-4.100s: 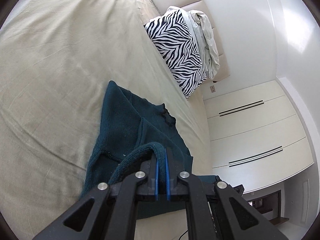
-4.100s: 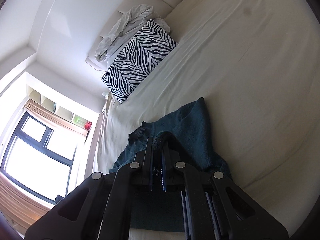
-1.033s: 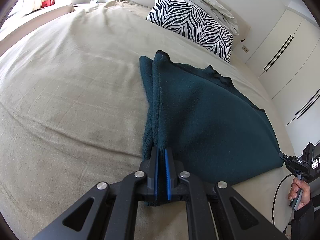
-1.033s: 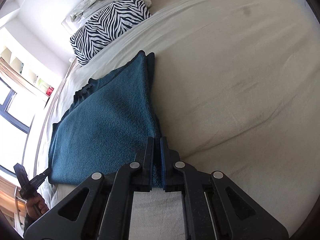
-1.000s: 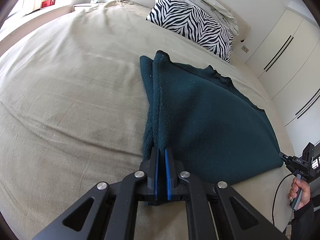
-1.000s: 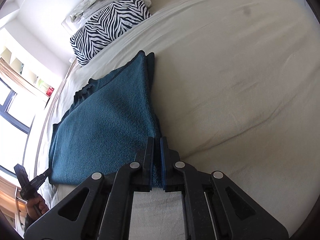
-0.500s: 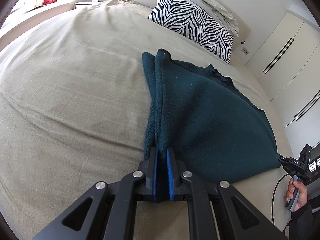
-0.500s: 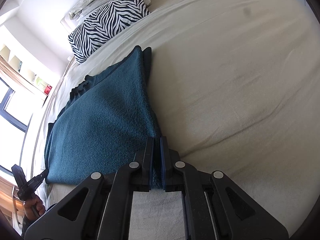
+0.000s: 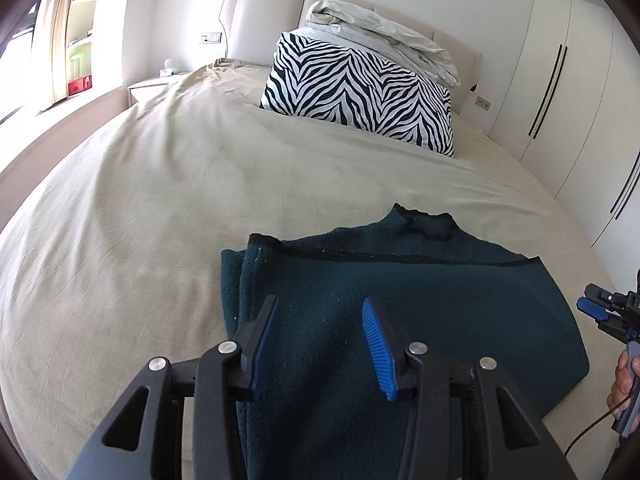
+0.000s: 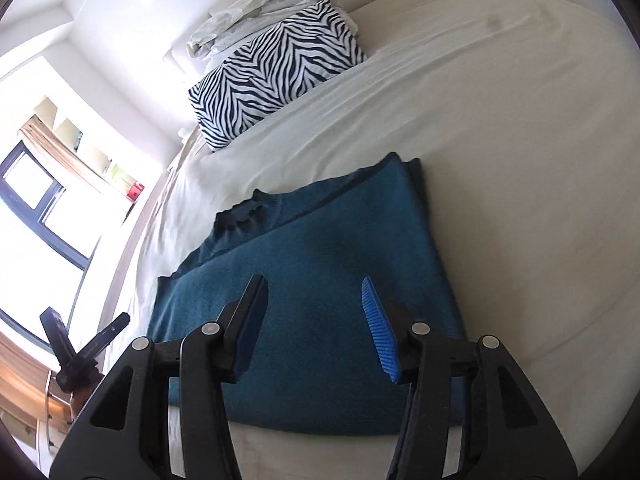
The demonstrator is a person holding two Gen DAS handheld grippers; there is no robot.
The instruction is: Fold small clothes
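Sweater (image 9: 400,312) folded flat on bed (image 9: 160,208), both grippers' fingers (image 9: 376,344) (image 10: 378,344) now released, no longer pinching its corners.

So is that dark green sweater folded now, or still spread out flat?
Folded. The sweater lies on the bed doubled over: a top layer's edge crosses below the collar, with stacked layers showing along its left side.

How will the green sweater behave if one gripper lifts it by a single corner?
The sweater is soft knit lying in flat layers on the bed, so it would probably droop and unfold. Its fuzzy surface should hold in the pads rather than slip. It looks thick, so likely a bit heavy for one corner grip. Both the left gripper and right gripper are open.
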